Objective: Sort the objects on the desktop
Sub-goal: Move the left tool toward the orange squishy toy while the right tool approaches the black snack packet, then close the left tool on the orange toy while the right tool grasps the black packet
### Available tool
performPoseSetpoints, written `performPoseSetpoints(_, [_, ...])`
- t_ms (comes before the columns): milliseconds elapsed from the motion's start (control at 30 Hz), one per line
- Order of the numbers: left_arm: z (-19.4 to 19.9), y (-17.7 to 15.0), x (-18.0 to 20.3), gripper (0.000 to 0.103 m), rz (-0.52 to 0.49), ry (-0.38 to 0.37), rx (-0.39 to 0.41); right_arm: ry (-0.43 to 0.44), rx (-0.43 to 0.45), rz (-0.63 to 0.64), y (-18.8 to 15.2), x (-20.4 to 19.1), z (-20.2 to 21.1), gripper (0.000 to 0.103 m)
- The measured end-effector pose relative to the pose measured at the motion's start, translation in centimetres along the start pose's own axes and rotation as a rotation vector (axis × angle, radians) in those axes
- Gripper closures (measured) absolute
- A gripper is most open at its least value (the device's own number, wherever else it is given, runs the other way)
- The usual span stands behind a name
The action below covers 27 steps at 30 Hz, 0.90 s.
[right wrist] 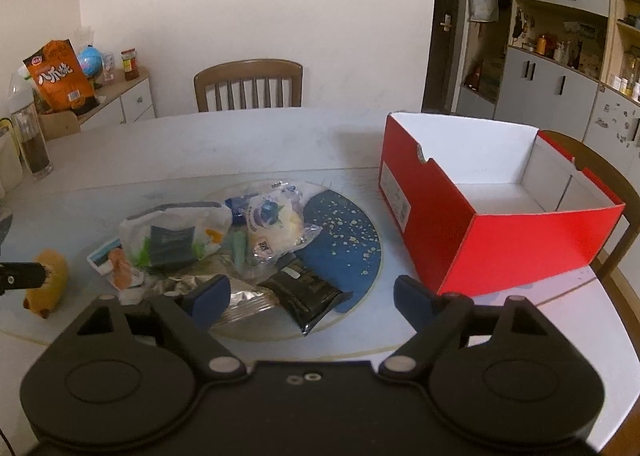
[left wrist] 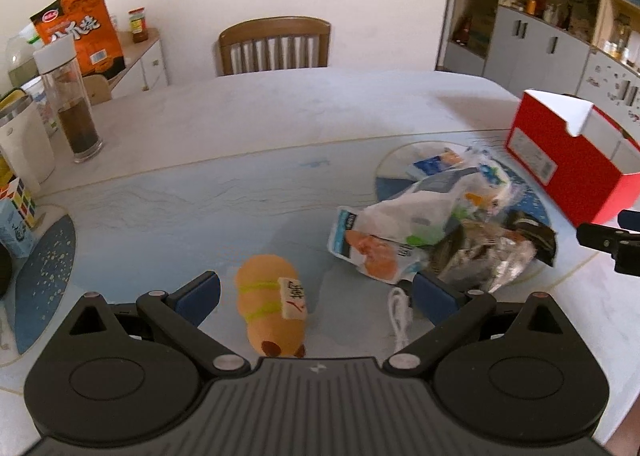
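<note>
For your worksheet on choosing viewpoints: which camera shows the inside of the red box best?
The right wrist view: the red box appears whole, its white interior open and nothing visible inside. The left wrist view catches only its near corner at the frame's right edge.

**Table and its load**

A pale round table (right wrist: 280, 135) carries an open red box (right wrist: 480, 232) at right; a heap of snack packets (right wrist: 208, 240) on a blue disc (right wrist: 344, 248); an orange plush toy (left wrist: 272, 304) beside it; a tall bottle (left wrist: 70, 103) at far left.

The orange snack bag (right wrist: 56, 75) reads "小小烧"; other labels are illegible.
</note>
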<state>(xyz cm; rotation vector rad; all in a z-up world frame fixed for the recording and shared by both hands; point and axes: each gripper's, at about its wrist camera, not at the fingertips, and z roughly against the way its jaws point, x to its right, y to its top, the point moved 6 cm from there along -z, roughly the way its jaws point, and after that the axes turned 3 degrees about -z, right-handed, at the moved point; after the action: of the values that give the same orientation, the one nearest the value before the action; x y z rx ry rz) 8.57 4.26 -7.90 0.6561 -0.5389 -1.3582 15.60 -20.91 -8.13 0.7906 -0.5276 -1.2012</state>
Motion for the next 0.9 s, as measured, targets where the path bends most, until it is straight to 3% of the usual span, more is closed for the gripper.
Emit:
performPoseSetpoints(400, [-3.5, -0.7, -1.1, 0.001, 0.037, 0.06, -0.07, 0.038, -0.084, 0.034, 0.0, 0.7, -5.1, 0.024])
performPoseSetpoints(700, [-4.7, -1.2, -1.2, 0.009, 0.061, 0.059, -0.107, 0.062, -0.135, 0.065, -0.4, 0.7, -7.2, 0.035])
performPoseSetpoints(900, [-5.6, -1.9, -1.3, 0.014, 0.064, 0.079, -0.133, 0.085, -0.154, 0.077, -0.6, 0.6, -8.0, 0.036])
